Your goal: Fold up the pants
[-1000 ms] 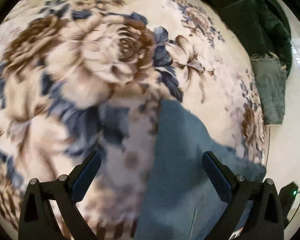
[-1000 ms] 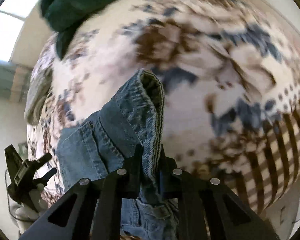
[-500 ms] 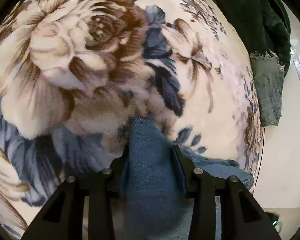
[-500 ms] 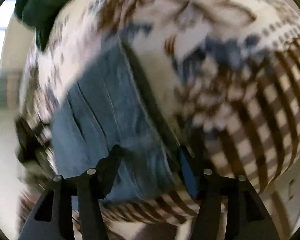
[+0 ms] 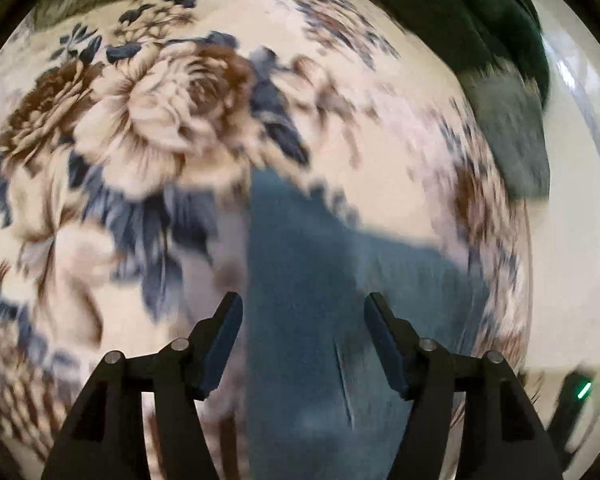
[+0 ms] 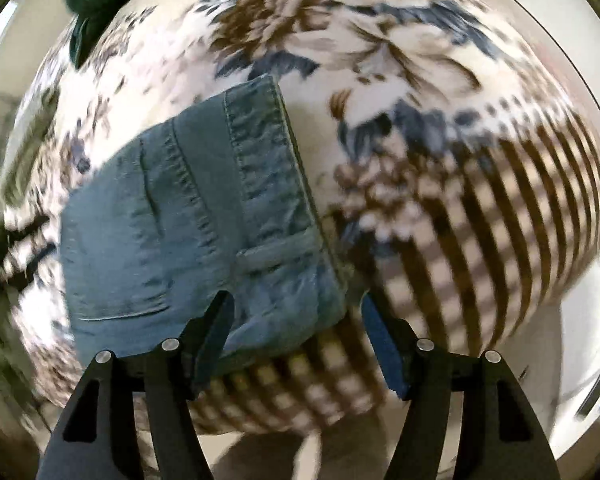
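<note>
Both grippers, left gripper (image 5: 303, 338) and right gripper (image 6: 297, 336), have just been opening, jaws apart, nothing pinched; the denim pants (image 6: 204, 216) lie apparently folded on the floral blanket (image 6: 400, 60). No label readable.

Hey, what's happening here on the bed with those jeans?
A person with a handheld gripper in each hand is folding blue jeans on a floral blanket. Both grippers are open and hold nothing: the left gripper hangs above a jeans leg, its jaws having just opened further, and the right gripper sits over the waistband end, also just opened. The jeans lie flat on the blanket. Dark green clothes sit at the far edge.
</note>
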Available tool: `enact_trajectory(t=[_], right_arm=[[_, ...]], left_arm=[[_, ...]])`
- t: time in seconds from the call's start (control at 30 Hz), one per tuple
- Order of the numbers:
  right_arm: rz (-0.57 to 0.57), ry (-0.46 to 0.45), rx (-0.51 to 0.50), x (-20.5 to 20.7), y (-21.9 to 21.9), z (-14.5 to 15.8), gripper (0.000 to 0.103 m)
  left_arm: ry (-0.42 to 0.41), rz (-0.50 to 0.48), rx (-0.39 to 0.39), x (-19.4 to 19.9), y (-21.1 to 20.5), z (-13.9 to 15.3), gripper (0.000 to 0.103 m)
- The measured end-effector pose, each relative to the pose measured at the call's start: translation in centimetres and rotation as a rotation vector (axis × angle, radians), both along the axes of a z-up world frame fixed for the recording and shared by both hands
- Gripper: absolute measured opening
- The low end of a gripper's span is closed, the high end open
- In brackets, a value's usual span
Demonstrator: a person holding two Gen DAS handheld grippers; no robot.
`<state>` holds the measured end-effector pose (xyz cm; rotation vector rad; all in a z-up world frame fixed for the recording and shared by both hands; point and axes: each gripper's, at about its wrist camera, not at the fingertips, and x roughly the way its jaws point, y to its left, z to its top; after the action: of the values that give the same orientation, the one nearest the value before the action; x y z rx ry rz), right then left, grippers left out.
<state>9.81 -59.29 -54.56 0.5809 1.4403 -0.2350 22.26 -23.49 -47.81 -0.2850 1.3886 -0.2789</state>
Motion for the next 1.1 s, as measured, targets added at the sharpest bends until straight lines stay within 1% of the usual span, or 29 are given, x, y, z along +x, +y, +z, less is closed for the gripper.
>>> enact_trajectory(t=[0.07, 0.1, 0.13, 0.17, 0.2, 0.23, 0.27, 0.33, 0.37, 0.4, 0.47, 0.5, 0.57, 0.6, 0.63, 0.67, 0.7, 0.73, 0.77, 0.8, 0.83, 0.87, 0.9, 0.93, 0.97, 1.0, 1.07, 1.1], right_arm=[[0.009, -0.024, 0.018, -0.1, 1.2, 0.6, 0.067], [0.045, -0.046, 0.004, 0.5, 2.6, 0.9, 0.063], [0.067, -0.054, -0.003, 0.9, 3.3, 0.9, 0.049], [0.099, -0.059, -0.008, 1.4, 4.4, 0.7, 0.035], [0.137, -0.049, -0.008, 2.1, 5.6, 0.0, 0.015], [0.172, -0.034, -0.011, 2.5, 6.5, -0.6, 0.015], [0.218, -0.015, -0.023, 3.0, 7.8, -1.7, 0.015], [0.312, 0.032, -0.075, 3.2, 8.9, -3.4, 0.014], [0.374, 0.054, -0.113, 3.5, 9.7, -4.5, 0.014], [0.393, 0.06, -0.123, 3.5, 10.1, -4.8, 0.014], [0.4, 0.079, -0.117, 4.4, 10.0, -5.6, 0.014], [0.385, 0.086, -0.103, 4.7, 9.8, -5.9, 0.014], [0.337, 0.101, -0.054, 5.4, 9.1, -6.1, 0.014], [0.3, 0.101, 0.002, 5.4, 8.5, -5.6, 0.018], [0.265, 0.091, 0.047, 5.2, 7.9, -5.0, 0.019], [0.232, 0.077, 0.084, 4.9, 7.2, -4.5, 0.02], [0.172, 0.04, 0.156, 4.0, 6.2, -3.6, 0.029], [0.124, 0.011, 0.203, 3.2, 5.4, -2.9, 0.047], [0.066, -0.016, 0.251, 2.1, 4.5, -2.2, 0.056], [0.001, -0.031, 0.288, 0.7, 3.7, -1.8, 0.068], [-0.061, -0.029, 0.318, -0.9, 3.1, -1.8, 0.073], [-0.088, -0.018, 0.334, -1.6, 3.0, -2.1, 0.073], [-0.123, 0.009, 0.382, -2.8, 3.0, -3.2, 0.073], [-0.133, 0.025, 0.404, -3.5, 3.1, -3.9, 0.073], [-0.149, 0.041, 0.423, -4.0, 3.3, -5.3, 0.073], [-0.179, 0.043, 0.451, -4.5, 3.6, -6.7, 0.073], [-0.255, 0.004, 0.561, -5.2, 3.7, -9.5, 0.073], [-0.295, -0.054, 0.611, -5.2, 3.6, -10.3, 0.073]], left_arm=[[0.021, -0.052, 0.065, -2.6, -1.3, -0.5, 0.061], [0.032, -0.068, 0.095, -3.5, -1.6, -1.1, 0.061], [0.048, -0.078, 0.12, -4.5, -1.7, -1.9, 0.061], [0.057, -0.068, 0.118, -5.3, -1.4, -2.6, 0.061], [0.058, -0.056, 0.118, -5.8, -1.0, -3.3, 0.062], [0.068, -0.044, 0.106, -6.2, -0.5, -4.1, 0.062], [0.097, -0.017, 0.088, -6.3, 0.0, -5.1, 0.062], [0.151, 0.027, 0.045, -6.0, 1.0, -7.0, 0.064], [0.157, 0.035, 0.04, -5.9, 1.0, -7.5, 0.069], [0.154, 0.042, 0.035, -5.9, 1.2, -8.0, 0.074], [0.144, 0.042, 0.017, -5.9, 1.4, -8.3, 0.08], [0.149, 0.052, 0.001, -5.9, 1.6, -8.3, 0.08], [0.167, 0.071, -0.03, -5.9, 1.9, -7.9, 0.079], [0.182, 0.074, -0.046, -5.9, 2.2, -7.5, 0.079], [0.197, 0.084, -0.083, -5.8, 2.6, -6.9, 0.078], [0.187, 0.093, -0.119, -6.1, 2.8, -6.3, 0.079], [0.164, 0.1, -0.162, -6.0, 3.2, -5.6, 0.084], [0.151, 0.103, -0.186, -5.9, 3.3, -5.1, 0.089], [0.143, 0.109, -0.22, -5.8, 3.5, -4.8, 0.098], [0.139, 0.117, -0.26, -5.6, 3.7, -4.8, 0.101], [0.138, 0.129, -0.287, -5.3, 3.8, -5.1, 0.102], [0.143, 0.133, -0.288, -5.1, 3.9, -5.7, 0.102], [0.15, 0.136, -0.286, -4.7, 3.7, -6.5, 0.102], [0.162, 0.133, -0.272, -4.5, 3.5, -7.5, 0.102], [0.182, 0.127, -0.264, -4.3, 3.3, -8.5, 0.102], [0.201, 0.127, -0.279, -4.2, 3.1, -9.2, 0.102], [0.205, 0.125, -0.291, -3.8, 2.7, -9.4, 0.102], [0.204, 0.118, -0.297, -3.6, 2.6, -9.5, 0.102]])
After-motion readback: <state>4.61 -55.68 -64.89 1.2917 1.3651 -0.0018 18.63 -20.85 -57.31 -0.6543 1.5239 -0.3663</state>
